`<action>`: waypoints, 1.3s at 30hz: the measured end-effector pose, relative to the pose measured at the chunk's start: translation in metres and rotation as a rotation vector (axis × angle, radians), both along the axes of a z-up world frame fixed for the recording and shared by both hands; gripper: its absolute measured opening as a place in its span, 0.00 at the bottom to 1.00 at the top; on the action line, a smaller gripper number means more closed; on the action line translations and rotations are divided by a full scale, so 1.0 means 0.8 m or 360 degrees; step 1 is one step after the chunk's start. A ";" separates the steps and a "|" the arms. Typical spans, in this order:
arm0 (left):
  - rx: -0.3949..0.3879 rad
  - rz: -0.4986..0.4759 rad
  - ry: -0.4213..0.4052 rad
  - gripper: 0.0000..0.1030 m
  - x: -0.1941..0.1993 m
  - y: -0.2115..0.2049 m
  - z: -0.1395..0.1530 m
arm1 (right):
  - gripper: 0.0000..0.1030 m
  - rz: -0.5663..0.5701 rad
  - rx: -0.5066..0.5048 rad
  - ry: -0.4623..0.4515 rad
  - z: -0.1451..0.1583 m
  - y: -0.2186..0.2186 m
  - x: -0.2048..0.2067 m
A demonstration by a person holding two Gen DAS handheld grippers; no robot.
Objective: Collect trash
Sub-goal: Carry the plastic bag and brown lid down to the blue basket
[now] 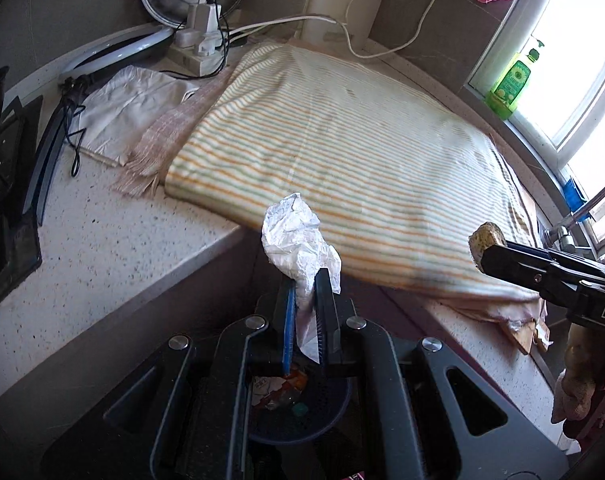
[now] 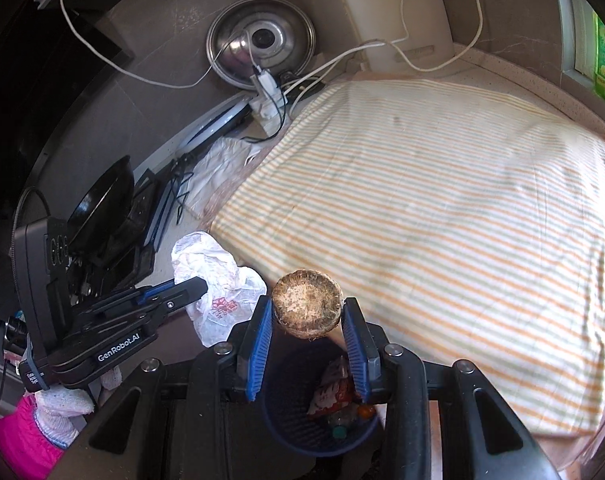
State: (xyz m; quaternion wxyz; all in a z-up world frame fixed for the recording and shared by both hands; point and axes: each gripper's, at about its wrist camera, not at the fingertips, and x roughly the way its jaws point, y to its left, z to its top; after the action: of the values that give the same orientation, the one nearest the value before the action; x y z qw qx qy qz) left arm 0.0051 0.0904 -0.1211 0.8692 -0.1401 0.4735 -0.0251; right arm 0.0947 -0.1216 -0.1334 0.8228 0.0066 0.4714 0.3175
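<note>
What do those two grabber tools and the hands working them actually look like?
Both are black, angular frames with silver bolts. Each ends in two flat fingers faced with ribbed blue pads. The left gripper bears white "GenRobot.AI" lettering on its side; the right gripper shows white letters cut off at the frame edge. A white knit glove and pink sleeve show behind the left one.

The left gripper [image 1: 307, 280] is clamped narrow, its two fingers nearly parallel and pinching a crumpled white plastic bag [image 1: 298, 236] held above the blue bin [image 2: 322, 420]. The right gripper [image 2: 307, 312] sits just beside it, also over the bin, with its blue-padded fingers [image 2: 258, 340] spread wider and pressed against the sides of a round brown scrap [image 2: 307, 307].
</note>
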 end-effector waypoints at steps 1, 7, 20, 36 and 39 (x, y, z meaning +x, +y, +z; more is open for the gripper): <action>-0.0009 0.0003 0.0017 0.07 -0.004 0.003 -0.006 | 0.35 0.0004 -0.0009 0.0002 -0.004 0.002 -0.007; -0.0016 0.0005 0.0125 0.07 -0.026 0.015 -0.044 | 0.35 0.0042 -0.0068 0.0025 -0.029 0.020 -0.044; -0.0020 -0.0040 0.0359 0.07 -0.054 0.017 -0.133 | 0.35 0.0088 -0.0254 0.0161 -0.117 0.049 -0.096; 0.0008 -0.0122 0.0560 0.07 -0.056 0.000 -0.215 | 0.35 0.0065 -0.0430 0.0255 -0.206 0.058 -0.106; 0.0017 -0.0124 0.0579 0.07 -0.056 -0.003 -0.227 | 0.35 0.0062 -0.0447 0.0262 -0.217 0.061 -0.104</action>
State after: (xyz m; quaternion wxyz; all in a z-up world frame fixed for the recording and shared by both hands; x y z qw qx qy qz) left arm -0.0395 0.0884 -0.3029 0.7682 -0.1193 0.6282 -0.0306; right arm 0.0115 -0.0731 -0.3070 0.7679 -0.0916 0.5770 0.2627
